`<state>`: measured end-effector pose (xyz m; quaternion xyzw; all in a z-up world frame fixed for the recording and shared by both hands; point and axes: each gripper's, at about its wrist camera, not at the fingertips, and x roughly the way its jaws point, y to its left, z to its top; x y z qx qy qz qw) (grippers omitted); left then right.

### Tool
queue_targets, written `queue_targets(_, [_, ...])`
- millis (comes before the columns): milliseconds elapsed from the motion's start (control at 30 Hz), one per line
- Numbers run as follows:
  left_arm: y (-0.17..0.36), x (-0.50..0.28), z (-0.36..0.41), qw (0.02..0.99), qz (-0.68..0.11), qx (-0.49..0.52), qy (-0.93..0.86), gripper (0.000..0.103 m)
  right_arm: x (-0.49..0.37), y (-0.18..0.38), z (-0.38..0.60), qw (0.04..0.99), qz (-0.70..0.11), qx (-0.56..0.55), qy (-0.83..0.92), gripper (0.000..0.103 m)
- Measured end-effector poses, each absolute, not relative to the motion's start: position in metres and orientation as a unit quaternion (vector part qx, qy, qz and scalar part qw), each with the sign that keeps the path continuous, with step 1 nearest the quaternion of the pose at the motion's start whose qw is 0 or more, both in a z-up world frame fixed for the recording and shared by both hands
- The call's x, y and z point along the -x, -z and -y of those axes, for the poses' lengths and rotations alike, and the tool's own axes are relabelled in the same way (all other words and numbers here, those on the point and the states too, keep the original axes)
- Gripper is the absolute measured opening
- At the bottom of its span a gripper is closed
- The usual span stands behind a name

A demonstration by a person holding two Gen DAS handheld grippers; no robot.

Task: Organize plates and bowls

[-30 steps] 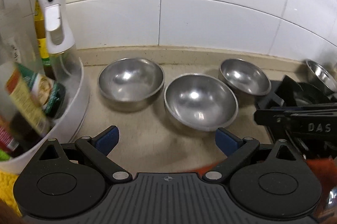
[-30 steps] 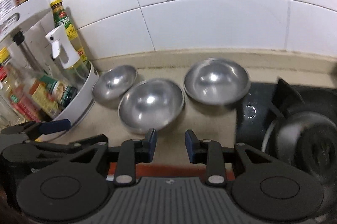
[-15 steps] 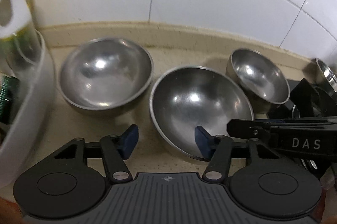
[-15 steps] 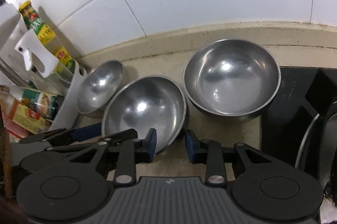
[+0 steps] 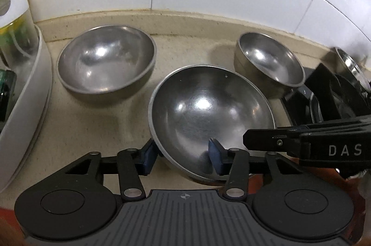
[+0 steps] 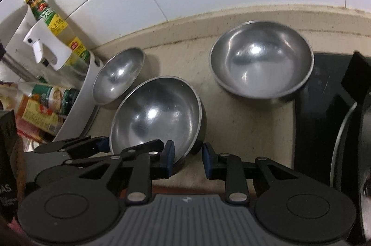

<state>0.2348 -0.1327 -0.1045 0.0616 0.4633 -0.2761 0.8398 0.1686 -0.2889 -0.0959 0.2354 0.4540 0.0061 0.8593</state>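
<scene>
Middle bowl's (image 5: 208, 111) rim seemingly between left gripper's (image 5: 182, 159) fingers

White capitals "DAS" stand on the black body of the right tongs (image 5: 259, 141), which reach in from the right of the left tongs (image 5: 183, 156). In the right wrist view, "AS" shows on a black edge at far left. The yellow-green label of the sauce bottle (image 6: 55, 26), up and left of the right tongs, carries print too small to read.

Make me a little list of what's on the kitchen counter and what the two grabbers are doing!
place: beige counter by white tiled wall
bowls: three steel ones
big steel bowl: nearest, tilted
left gripper: open, fingers straddling big bowl's near rim
right gripper: open, straddling the same bowl's rim
left bowl: untouched
right bowl: untouched, by stove
</scene>
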Motion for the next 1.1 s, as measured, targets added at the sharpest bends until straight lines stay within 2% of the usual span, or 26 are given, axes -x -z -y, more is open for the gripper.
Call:
queue_targets(133, [0.105, -0.233, 0.127, 0.838, -0.468, -0.055, 0.275, 0.061, -0.165, 0.100, 0.289, 0.854, -0.463, -0.237, -0.008, 0.024])
queue_targets(267, [0.094, -0.232, 0.111, 0.850, -0.455, -0.052, 0.262, 0.075, -0.160, 0.090, 0.295, 0.863, -0.445, -0.237, -0.003, 0.024])
queue_targets(600, [0.061, -0.251, 0.082, 0.877, -0.425, -0.013, 0.225, 0.085, -0.158, 0.054, 0.322, 0.890, -0.403, -0.211, 0.033, 0.030])
queue_targets(1100, [0.057, -0.272, 0.070, 0.880, -0.435, 0.034, 0.190, 0.085, -0.204, 0.037, 0.340, 0.900, -0.394, -0.188, 0.026, 0.031])
